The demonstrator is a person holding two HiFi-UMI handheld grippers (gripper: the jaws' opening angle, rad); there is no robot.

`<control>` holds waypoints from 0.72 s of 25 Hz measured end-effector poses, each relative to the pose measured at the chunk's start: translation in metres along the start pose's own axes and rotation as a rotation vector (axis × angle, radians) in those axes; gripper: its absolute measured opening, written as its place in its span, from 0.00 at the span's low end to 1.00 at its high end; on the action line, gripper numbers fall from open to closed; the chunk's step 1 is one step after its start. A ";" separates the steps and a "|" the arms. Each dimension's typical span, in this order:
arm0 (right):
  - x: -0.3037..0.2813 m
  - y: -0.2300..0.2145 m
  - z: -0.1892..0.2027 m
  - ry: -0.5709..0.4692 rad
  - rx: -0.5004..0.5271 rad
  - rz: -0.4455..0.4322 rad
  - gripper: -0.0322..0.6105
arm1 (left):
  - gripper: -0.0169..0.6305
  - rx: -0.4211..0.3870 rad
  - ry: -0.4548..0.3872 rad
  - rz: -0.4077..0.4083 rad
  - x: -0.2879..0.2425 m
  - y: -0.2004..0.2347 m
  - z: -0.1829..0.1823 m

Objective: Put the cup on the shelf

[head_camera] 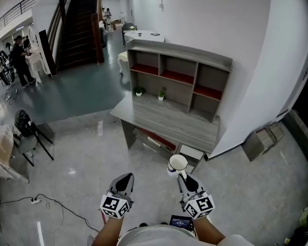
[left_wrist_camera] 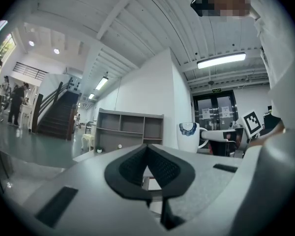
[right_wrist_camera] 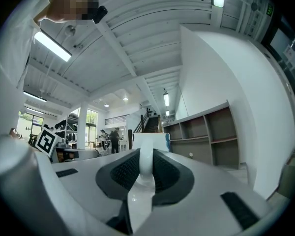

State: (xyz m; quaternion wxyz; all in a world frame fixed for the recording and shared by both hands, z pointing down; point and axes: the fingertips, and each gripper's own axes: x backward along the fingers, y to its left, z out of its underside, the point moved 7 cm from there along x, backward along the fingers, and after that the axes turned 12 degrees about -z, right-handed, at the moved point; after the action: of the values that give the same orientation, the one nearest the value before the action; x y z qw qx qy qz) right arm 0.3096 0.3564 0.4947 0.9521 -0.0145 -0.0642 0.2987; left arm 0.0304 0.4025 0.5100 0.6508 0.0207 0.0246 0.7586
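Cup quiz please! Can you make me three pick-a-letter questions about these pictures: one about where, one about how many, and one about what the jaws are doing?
1. Where is the cup?
A) under a bed
B) in the right gripper's jaws
C) inside a fridge

2. How many little potted plants stand on the desk?
A) two
B) five
C) none

3. How are the left gripper's jaws?
A) wide apart
B) squeezing a spoon
C) together, holding nothing

Answers:
1. B, the jaws pinch its handle.
2. A, the head view shows just two.
3. C, the jaws meet with nothing between them.
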 end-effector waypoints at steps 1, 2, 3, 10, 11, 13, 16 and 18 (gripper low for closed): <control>0.000 0.003 -0.001 0.001 0.005 -0.003 0.17 | 0.04 0.002 -0.001 -0.004 0.004 0.002 -0.001; -0.001 0.004 -0.001 0.002 0.009 -0.006 0.17 | 0.04 0.004 -0.003 -0.008 0.006 0.004 -0.002; -0.001 0.005 -0.002 0.004 0.011 -0.009 0.17 | 0.04 0.006 -0.005 -0.012 0.009 0.004 -0.002; 0.005 0.006 -0.005 0.009 0.020 -0.012 0.17 | 0.04 0.009 -0.009 -0.016 0.018 -0.003 -0.002; 0.006 0.005 -0.006 0.012 0.025 -0.015 0.17 | 0.04 0.010 -0.009 -0.018 0.019 -0.004 -0.003; 0.009 0.003 -0.007 0.017 0.032 -0.020 0.17 | 0.04 0.009 -0.009 -0.020 0.018 -0.005 -0.003; 0.014 0.000 -0.008 0.021 0.037 -0.025 0.17 | 0.04 0.009 -0.011 -0.018 0.016 -0.009 -0.003; 0.017 -0.003 -0.008 0.024 0.039 -0.030 0.17 | 0.04 0.009 -0.014 -0.016 0.014 -0.013 -0.003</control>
State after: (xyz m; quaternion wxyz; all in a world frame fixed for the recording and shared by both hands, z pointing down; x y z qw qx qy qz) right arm 0.3262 0.3642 0.4886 0.9572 0.0014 -0.0473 0.2856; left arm 0.0404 0.4185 0.5062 0.6567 0.0286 0.0236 0.7532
